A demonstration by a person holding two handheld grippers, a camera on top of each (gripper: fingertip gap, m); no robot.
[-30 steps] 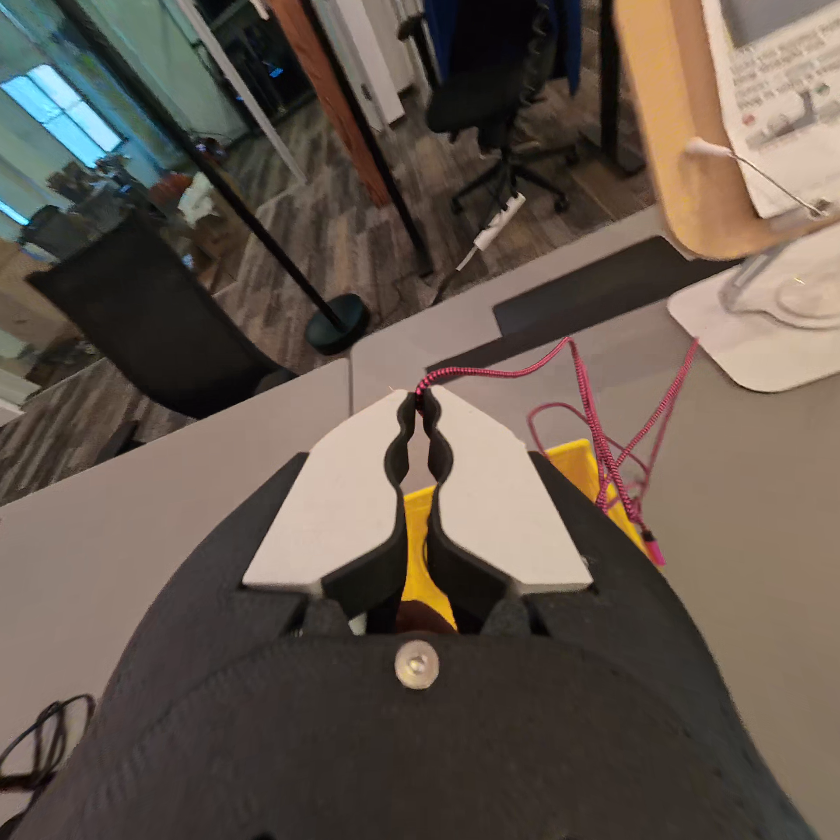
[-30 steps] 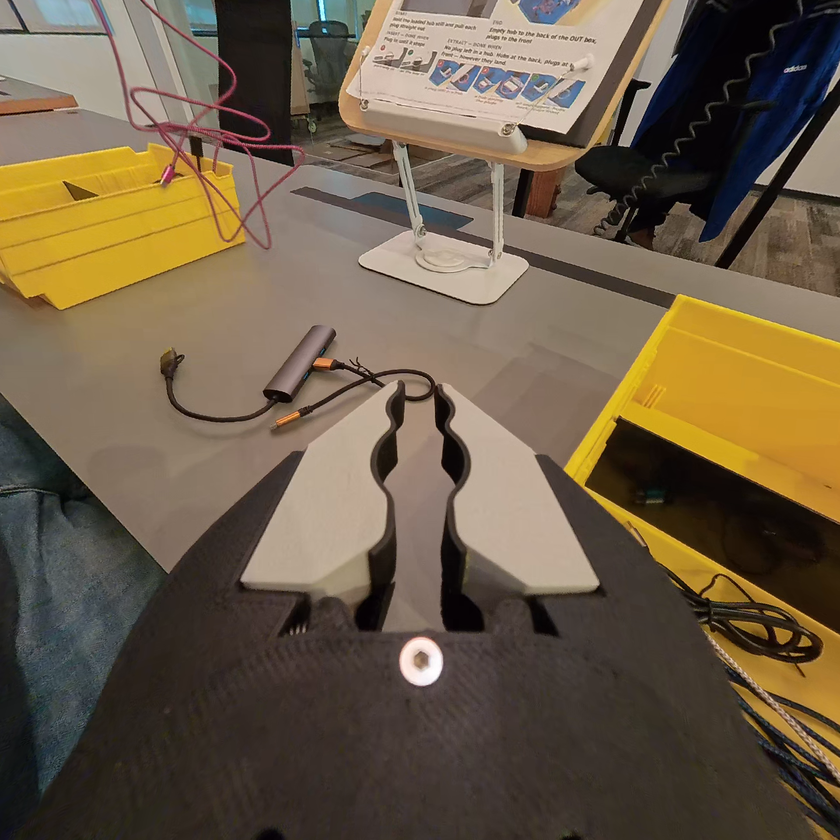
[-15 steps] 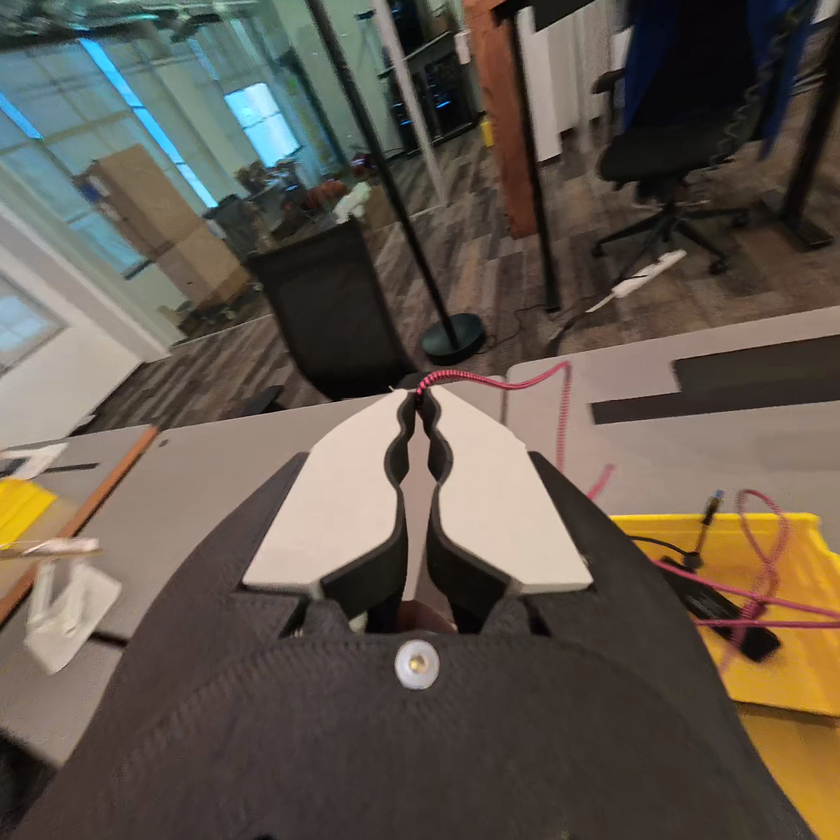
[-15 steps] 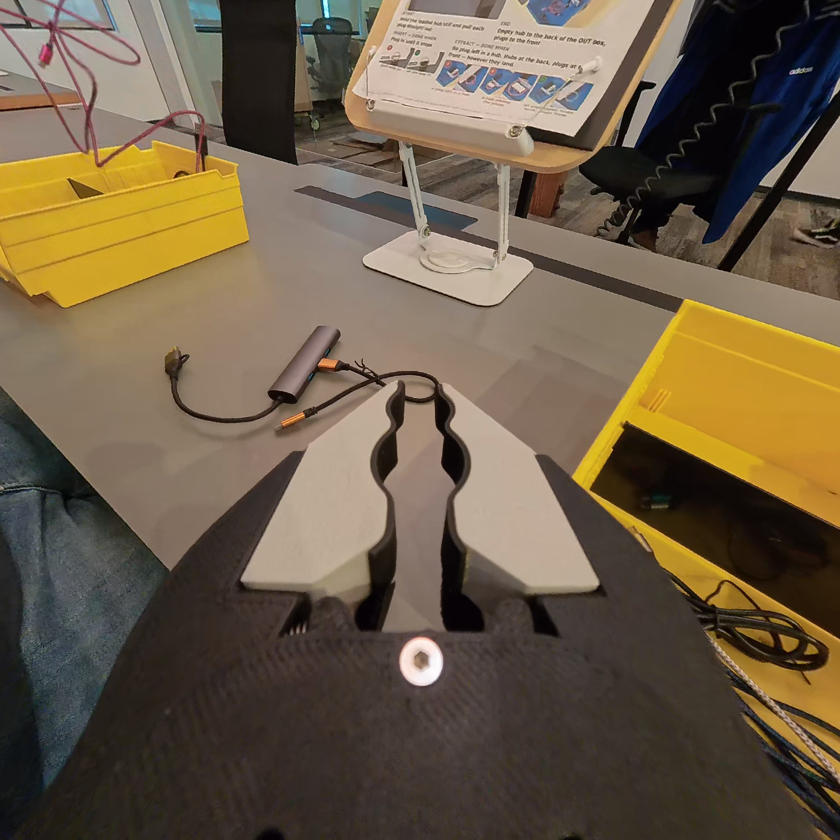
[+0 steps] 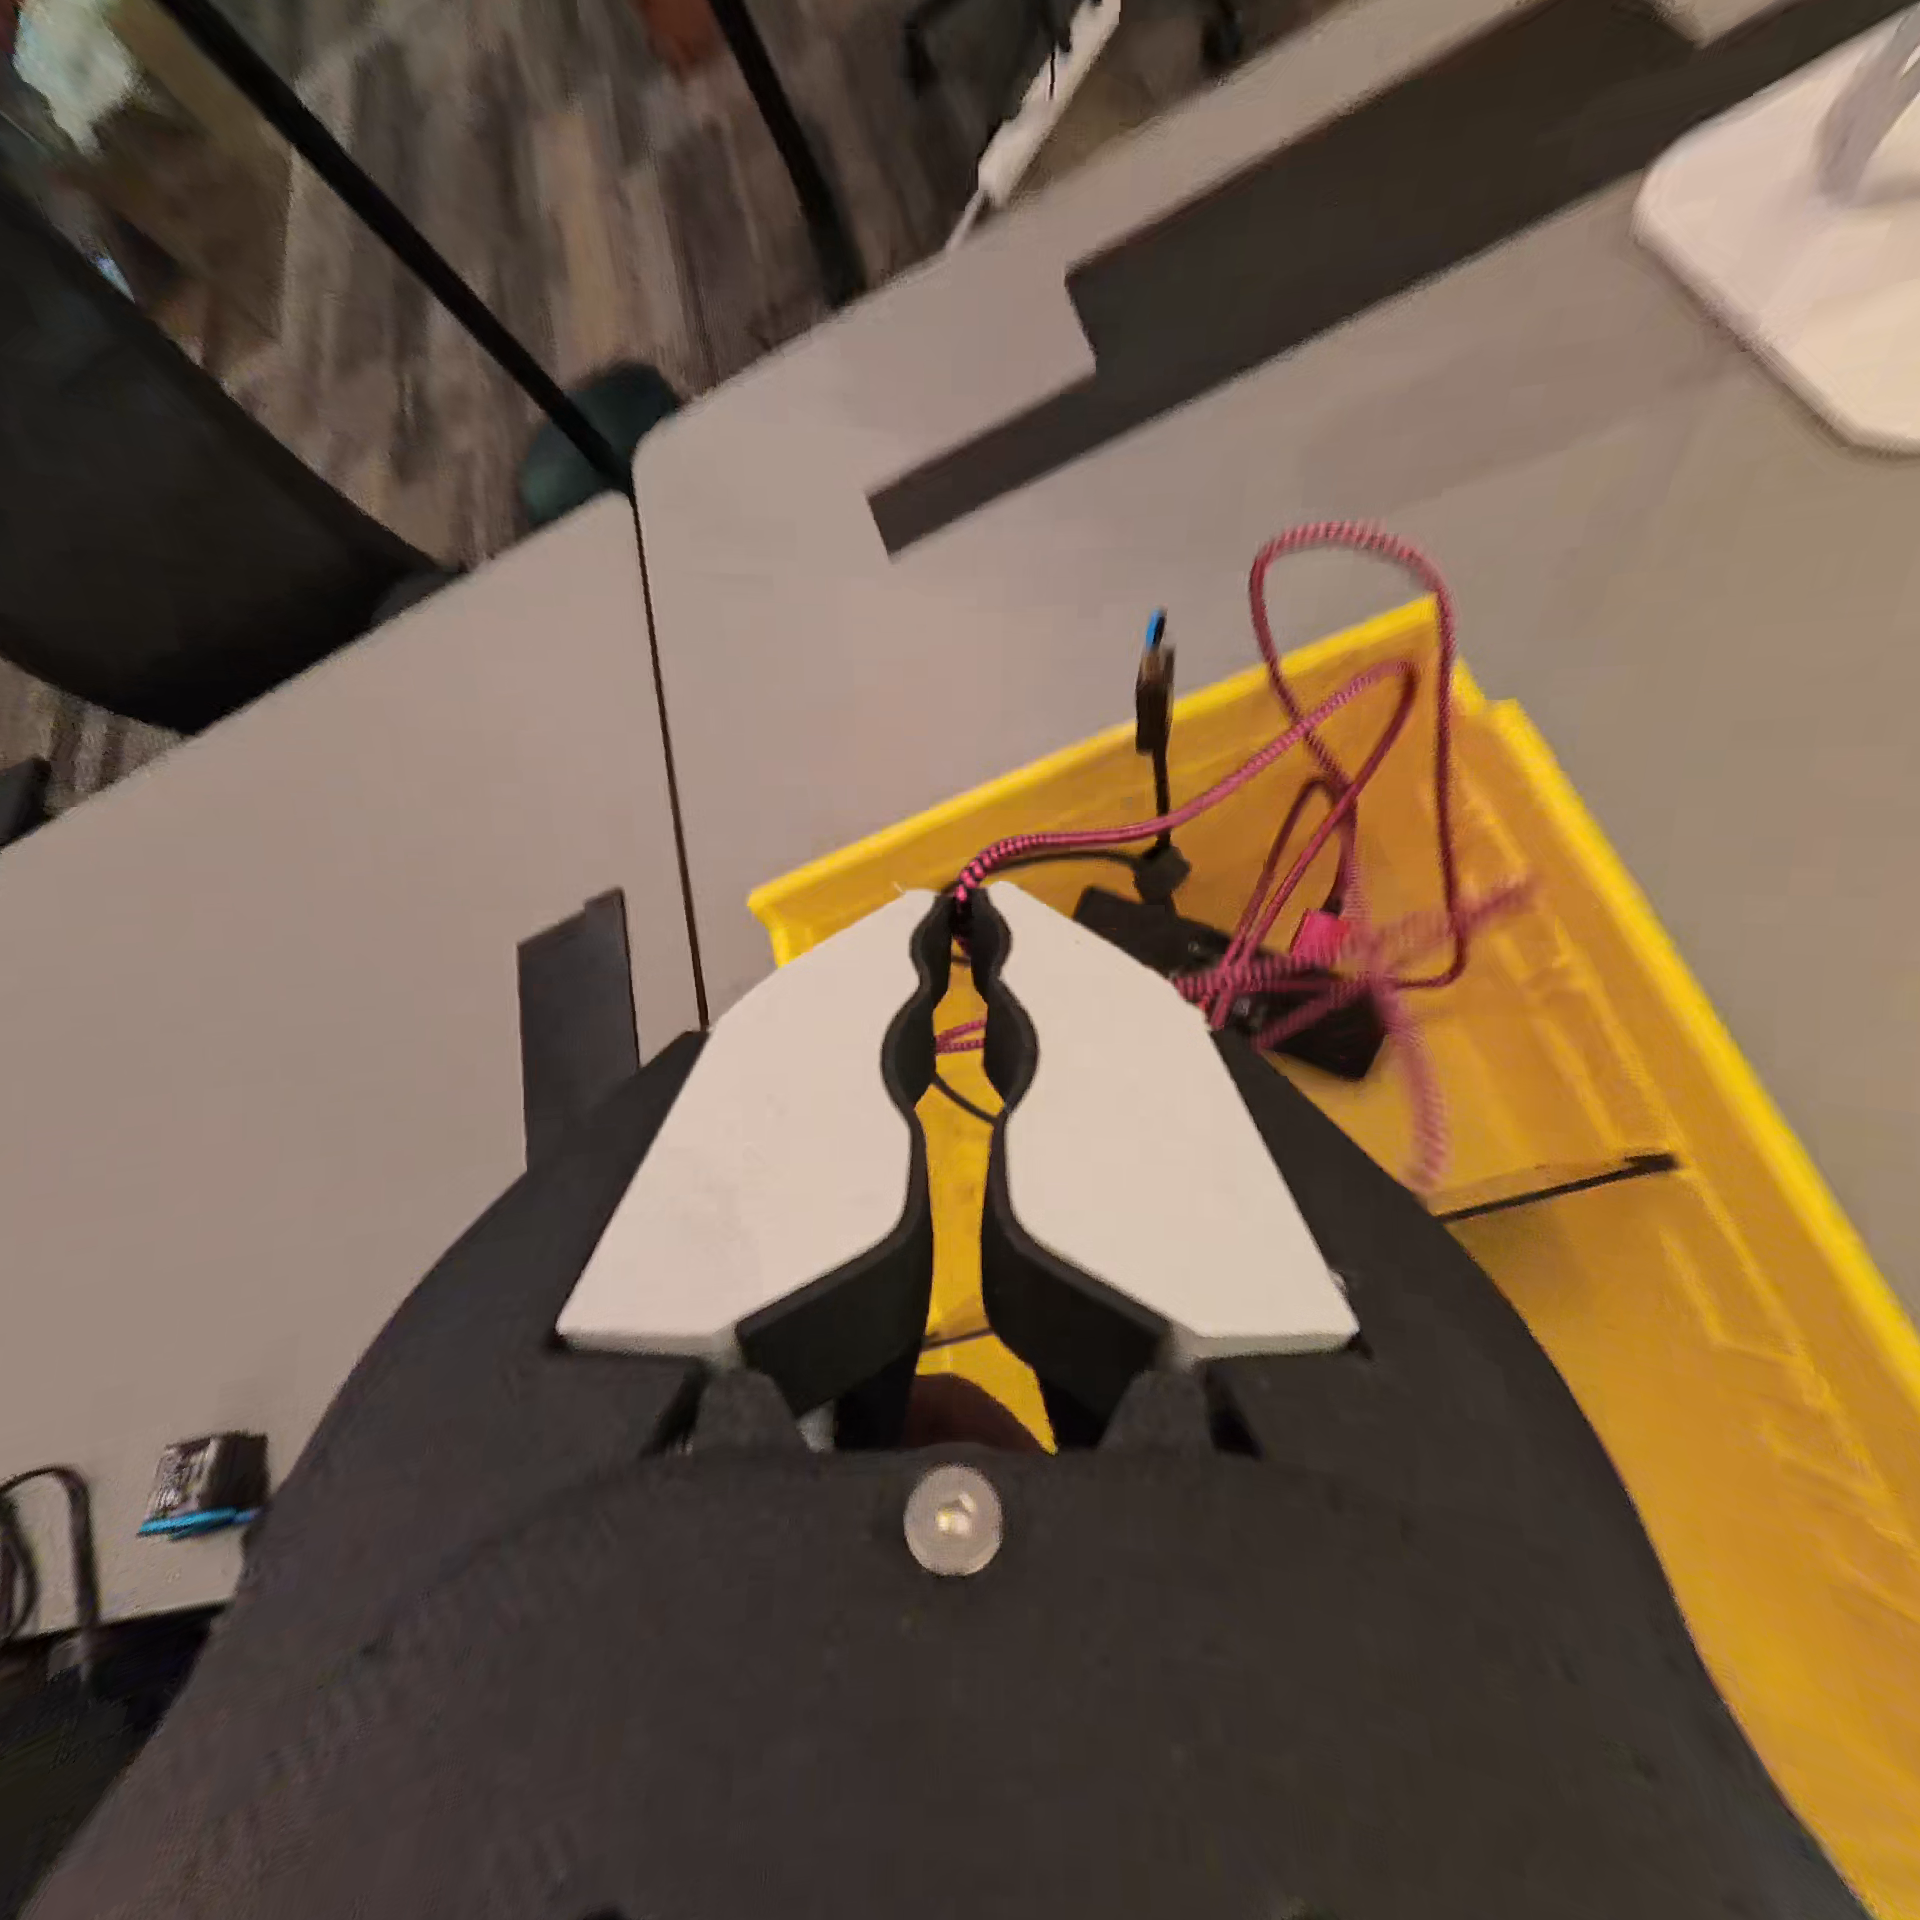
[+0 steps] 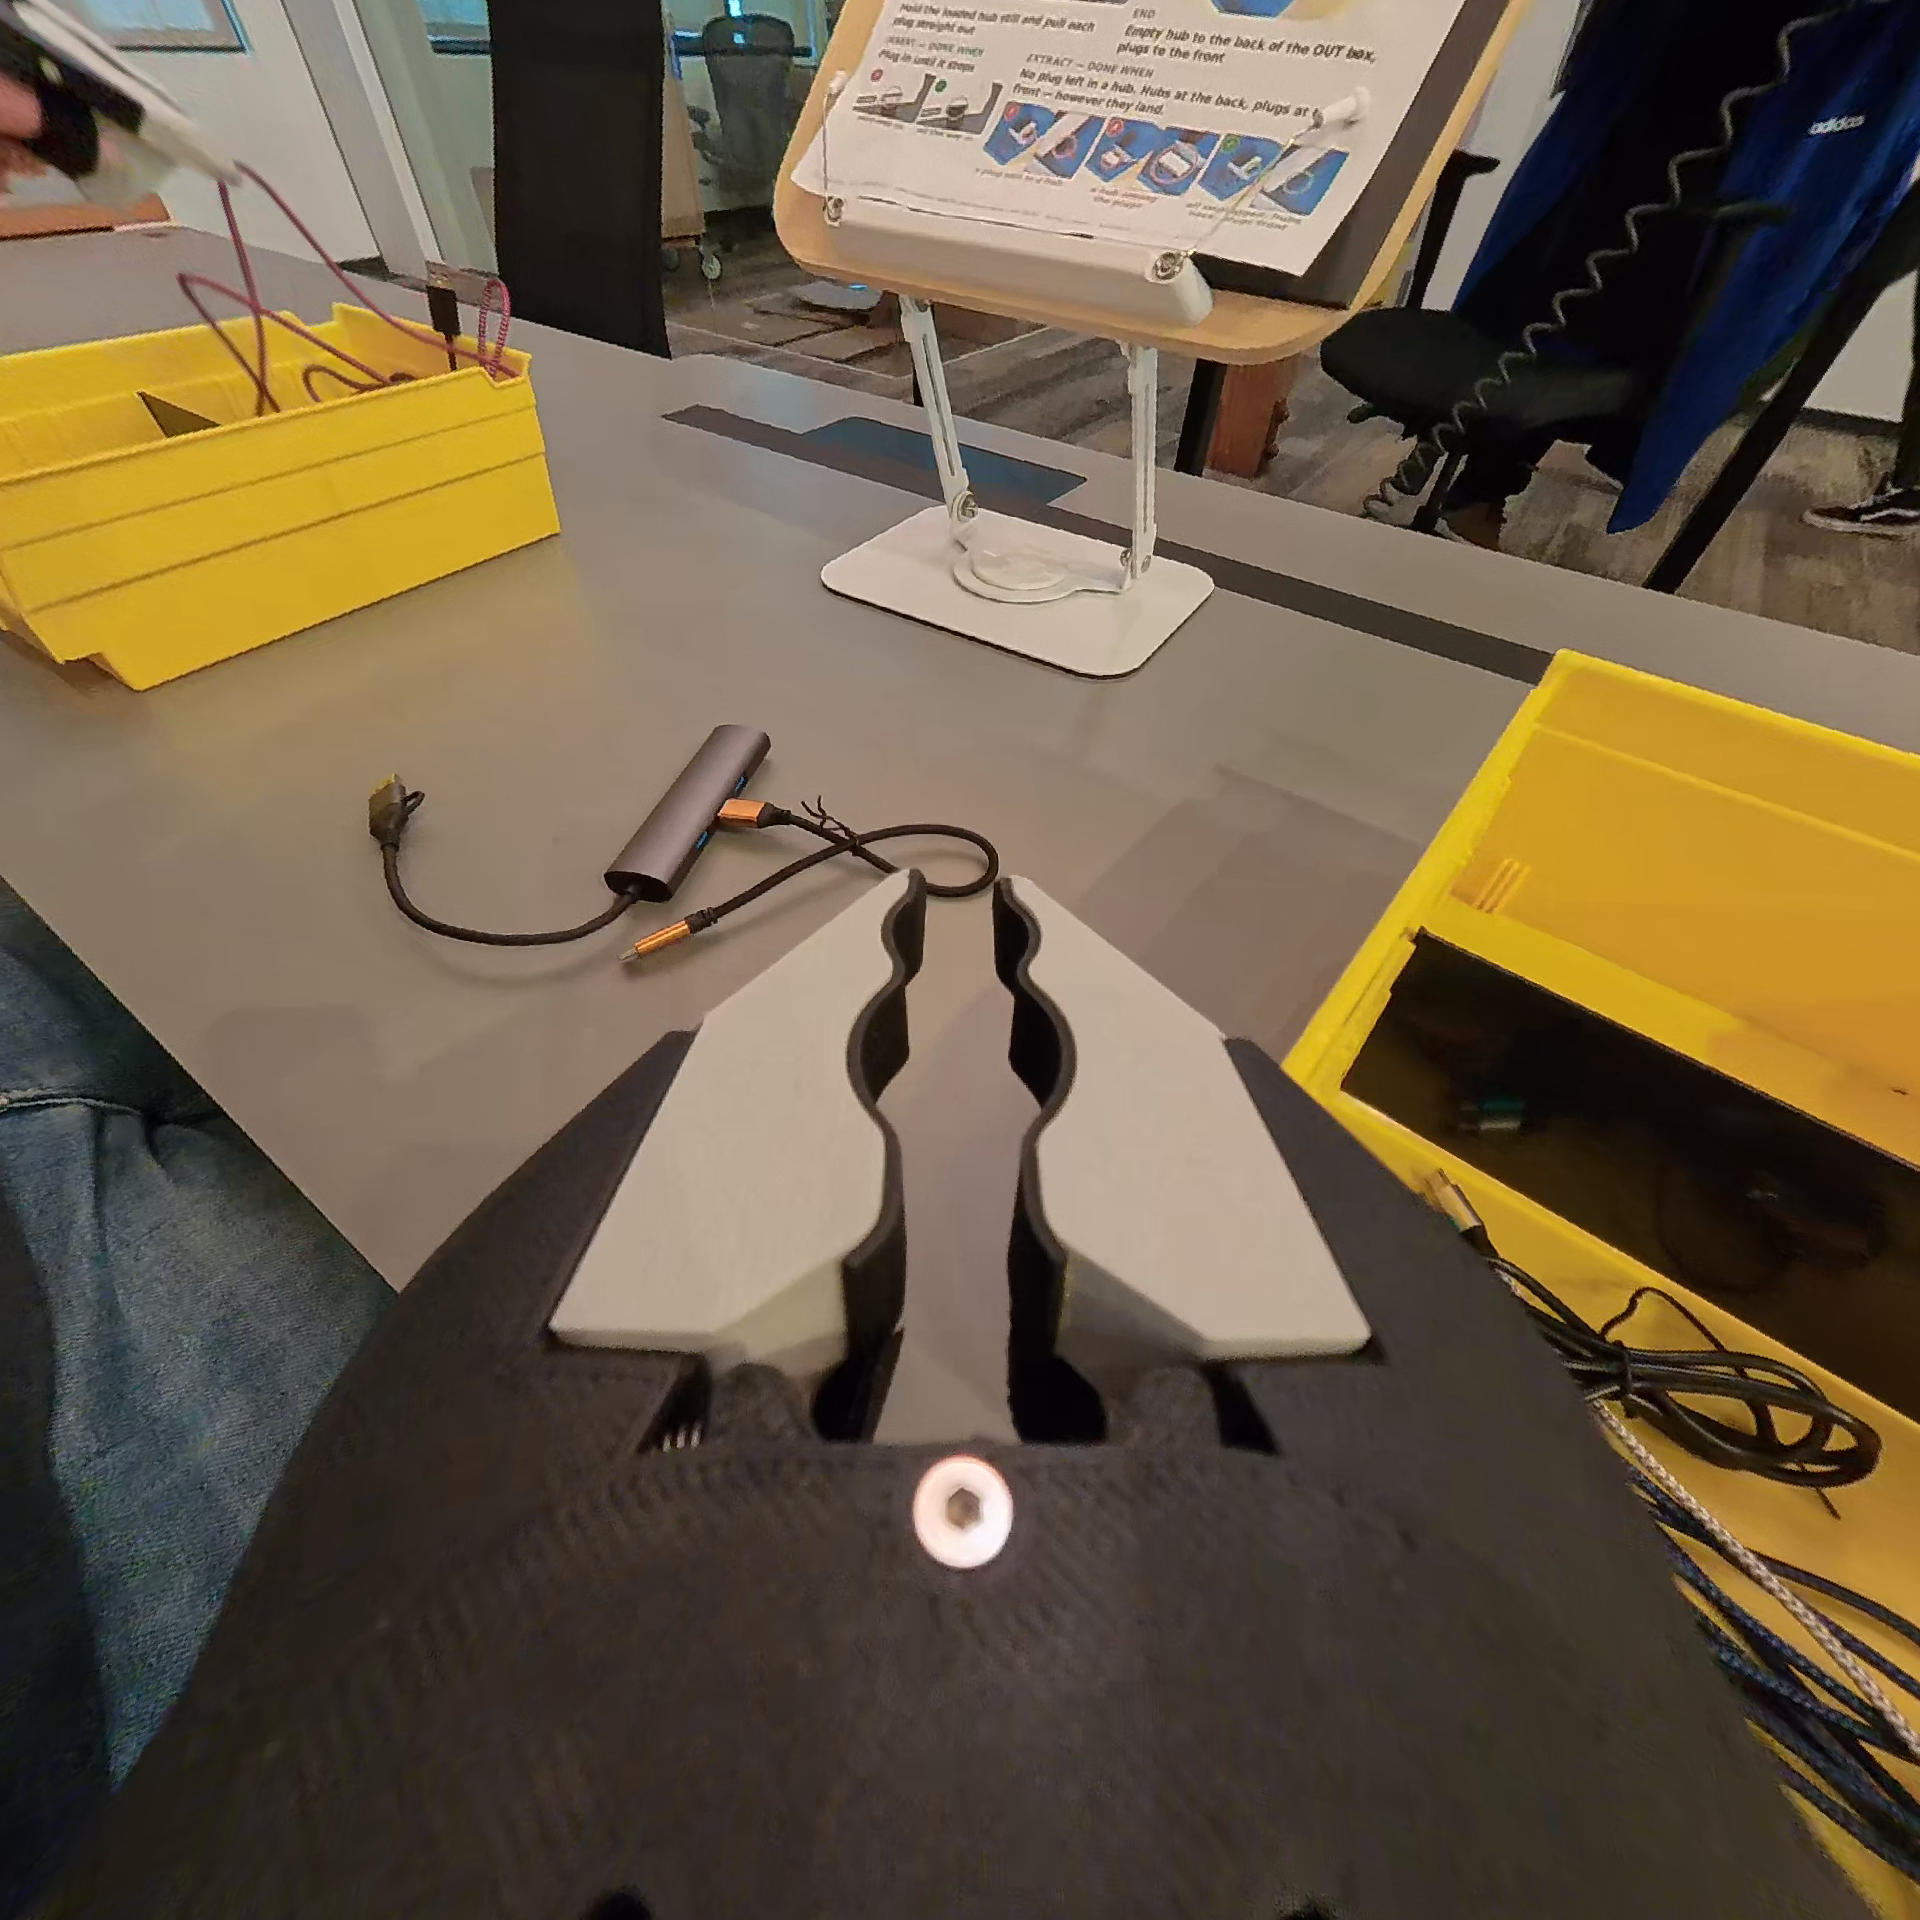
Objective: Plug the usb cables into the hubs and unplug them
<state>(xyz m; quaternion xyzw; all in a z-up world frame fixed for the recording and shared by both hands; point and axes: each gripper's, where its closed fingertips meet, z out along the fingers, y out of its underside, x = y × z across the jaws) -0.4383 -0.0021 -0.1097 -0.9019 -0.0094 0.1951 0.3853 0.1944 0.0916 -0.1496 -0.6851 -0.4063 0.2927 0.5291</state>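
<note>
My left gripper (image 5: pixel 966 902) is shut on a pink braided cable (image 5: pixel 1340 727) at its tips and holds it over a yellow bin (image 5: pixel 1558 1091). The cable's loops hang into the bin onto a black hub (image 5: pixel 1299 1023) with a black plug (image 5: pixel 1153 686) standing up. My right gripper (image 6: pixel 956 894) is open and empty above the table. Ahead of it lies a grey hub (image 6: pixel 691 810) with an orange-tipped black cable (image 6: pixel 831 852) plugged in. The left gripper (image 6: pixel 135 135) and the pink cable (image 6: pixel 281 301) also show at the far left of the right wrist view.
The left yellow bin (image 6: pixel 270 499) stands on the grey table (image 6: pixel 520 665). A second yellow bin (image 6: pixel 1662 894) at the right holds dark cables (image 6: pixel 1714 1392). A white stand (image 6: pixel 1018 592) with an instruction sheet is at the back. A person's jeans-clad leg (image 6: pixel 135 1247) is at the left. Left tips to right tips: about 65 centimeters. About 25 centimeters separates my right fingertips from the grey hub (image 6: pixel 691 810).
My left gripper has tilted down and lowered the pink cable so its loops now hang into the left yellow bin. My right gripper has barely moved.
</note>
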